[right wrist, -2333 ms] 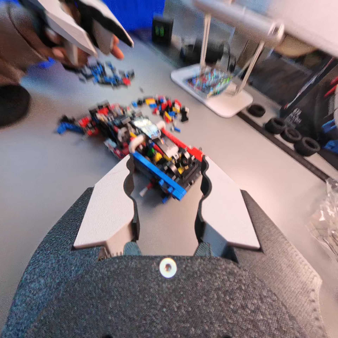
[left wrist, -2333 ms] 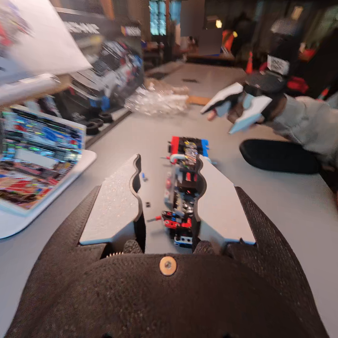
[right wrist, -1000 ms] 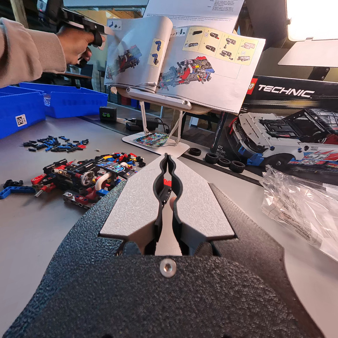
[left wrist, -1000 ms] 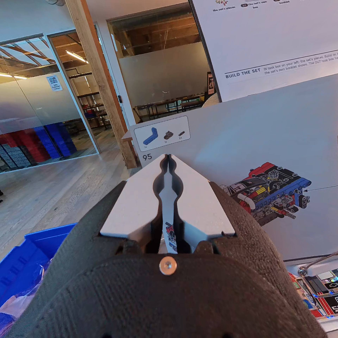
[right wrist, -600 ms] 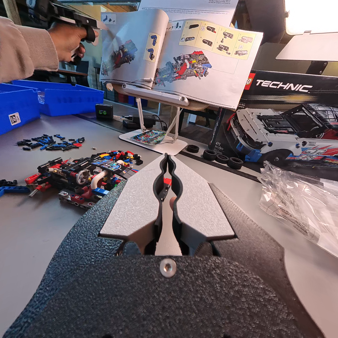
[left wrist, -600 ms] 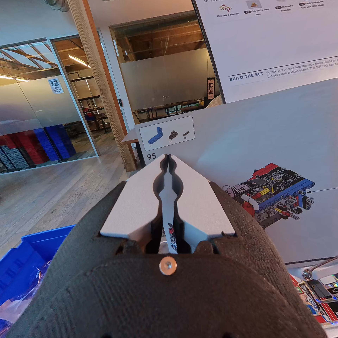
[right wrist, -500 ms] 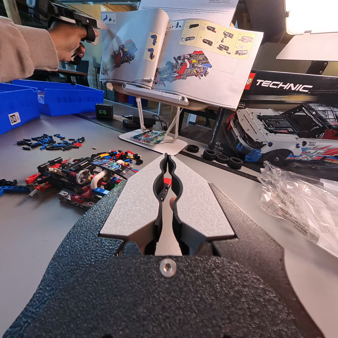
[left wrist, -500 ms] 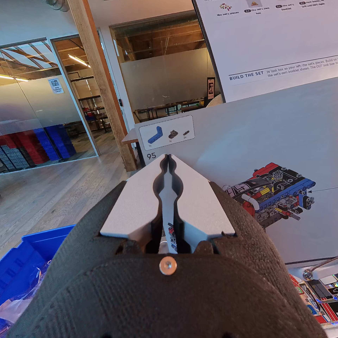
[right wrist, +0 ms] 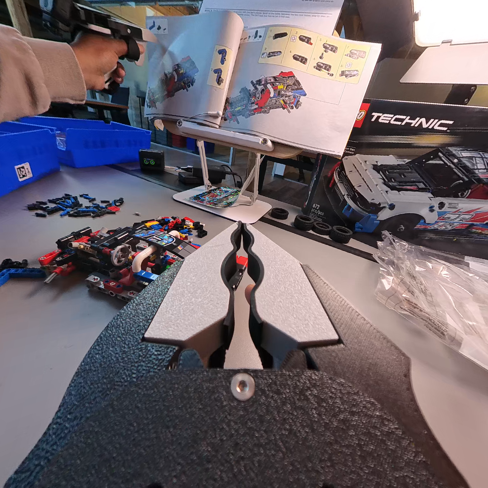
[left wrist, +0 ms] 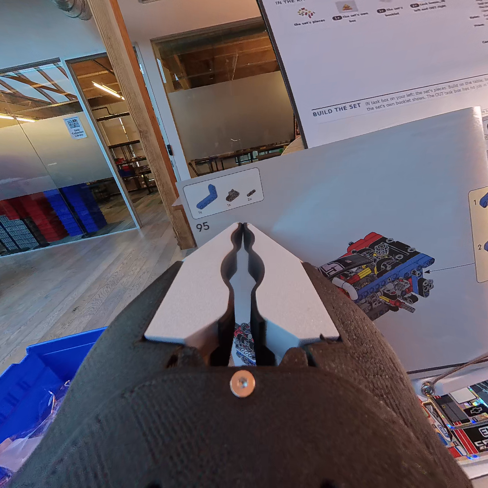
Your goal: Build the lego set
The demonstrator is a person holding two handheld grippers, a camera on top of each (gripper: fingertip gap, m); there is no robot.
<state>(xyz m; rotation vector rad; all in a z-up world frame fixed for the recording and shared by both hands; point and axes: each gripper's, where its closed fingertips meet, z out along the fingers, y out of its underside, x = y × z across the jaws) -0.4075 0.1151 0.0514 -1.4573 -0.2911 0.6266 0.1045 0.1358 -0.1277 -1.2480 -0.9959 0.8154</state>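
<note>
Grey table (right wrist: pixel 66 330): right gripper (right wrist: pixel 242 226) is held low at the near edge, jaws closed with nothing gripped. Partly built lego car (right wrist: pixel 116 256) lies left, loose pieces (right wrist: pixel 76 204) beyond. Far off, left gripper (left wrist: pixel 242 225) is pinched shut on a page of the propped booklet (right wrist: pixel 298 87).

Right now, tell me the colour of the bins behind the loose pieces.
The bins are bright blue, best seen in the right wrist view.
</note>
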